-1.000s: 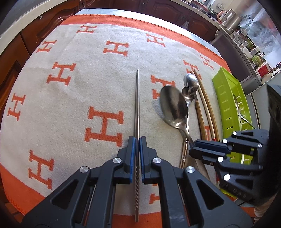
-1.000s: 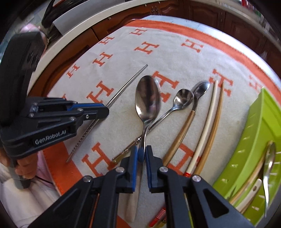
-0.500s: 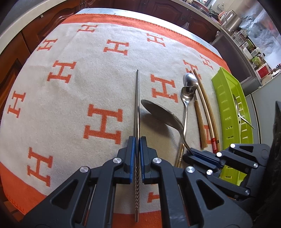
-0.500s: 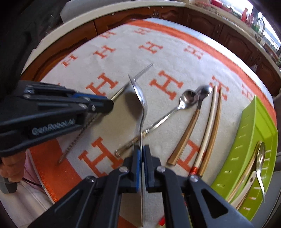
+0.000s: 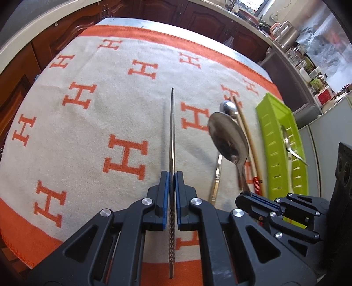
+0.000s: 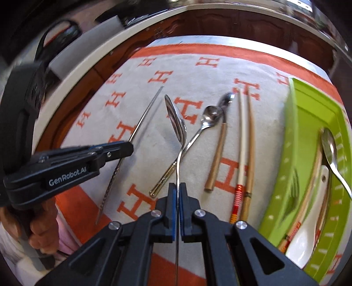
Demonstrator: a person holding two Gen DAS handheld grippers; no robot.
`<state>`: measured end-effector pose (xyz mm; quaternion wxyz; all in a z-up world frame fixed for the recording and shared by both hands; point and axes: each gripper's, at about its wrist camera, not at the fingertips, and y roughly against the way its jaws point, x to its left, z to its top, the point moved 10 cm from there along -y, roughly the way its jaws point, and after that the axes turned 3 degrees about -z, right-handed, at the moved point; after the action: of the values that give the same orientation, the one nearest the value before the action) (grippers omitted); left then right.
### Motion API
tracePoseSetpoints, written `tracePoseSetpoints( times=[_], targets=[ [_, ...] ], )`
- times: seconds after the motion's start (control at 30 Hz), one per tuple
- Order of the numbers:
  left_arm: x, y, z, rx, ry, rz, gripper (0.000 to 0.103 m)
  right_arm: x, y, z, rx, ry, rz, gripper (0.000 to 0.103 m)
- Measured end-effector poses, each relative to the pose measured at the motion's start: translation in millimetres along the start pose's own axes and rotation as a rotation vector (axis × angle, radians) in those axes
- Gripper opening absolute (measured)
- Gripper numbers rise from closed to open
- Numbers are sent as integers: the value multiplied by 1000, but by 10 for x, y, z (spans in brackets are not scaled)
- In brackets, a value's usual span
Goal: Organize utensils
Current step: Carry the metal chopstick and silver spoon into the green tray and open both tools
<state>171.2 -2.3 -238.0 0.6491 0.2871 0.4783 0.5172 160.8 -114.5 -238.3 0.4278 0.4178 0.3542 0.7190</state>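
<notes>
Cream blanket (image 5: 92, 136) with orange H letters covers a kitchen table; dark wood cabinets (image 5: 198, 19) behind.
Left gripper (image 5: 171, 187), marked "GenRobot.AI", clamps a metal chopstick (image 5: 172, 123); right gripper (image 6: 177, 193) clamps a big spoon (image 6: 176, 125), lifted beside the green tray (image 6: 308, 114).

Large spoon (image 6: 176, 125) now lifted, rolled edge-on.

surface: orange-H blanket (image 6: 220, 70); on it: small spoon (image 6: 204, 125); wooden chopsticks (image 6: 246, 143); green tray (image 6: 308, 105)

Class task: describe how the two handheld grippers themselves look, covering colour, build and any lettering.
Both the left gripper and right gripper are matte black plastic, with triangular cut-outs, silver screws at the pivots and blue pads on the fingers. White "GenRobot.AI" lettering runs along the left one's side.
</notes>
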Motion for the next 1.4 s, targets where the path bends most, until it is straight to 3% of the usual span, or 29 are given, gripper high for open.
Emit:
tracePoseSetpoints(
  times=[0.1,0.3,0.53,0.7,0.9,1.0,1.1,1.23,1.4],
  targets=[
    [-206,107,30,7,-17,-42,3,-229,276,61,-48,-105,-3,2],
    [-889,156,77,44,-92,-124,3,-912,758,153,-126,-258,-90,2],
    [-1748,-12,53,87,-174,-175,3,-1520,678,-100,-72,-405,-134,2],
    [-2083,-228,7,137,-176,-194,3,-1589,566,-233,-46,-413,-137,2],
    [-2224,-598,-109,198,-163,-177,3,-1652,446,-247,-24,-402,-154,3],
    [-2227,-727,-139,206,-162,-163,3,-1675,444,-236,-26,-390,-194,7],
    [-2210,-772,-163,210,-174,-156,4,-1643,534,-203,-64,-394,-164,7],
    [-2192,-703,-192,209,-196,-168,4,-1623,671,-180,-104,-415,-167,7],
    [-2088,-364,-210,150,-278,-112,4,-1502,769,-199,-129,-427,-156,7]
  ],
)
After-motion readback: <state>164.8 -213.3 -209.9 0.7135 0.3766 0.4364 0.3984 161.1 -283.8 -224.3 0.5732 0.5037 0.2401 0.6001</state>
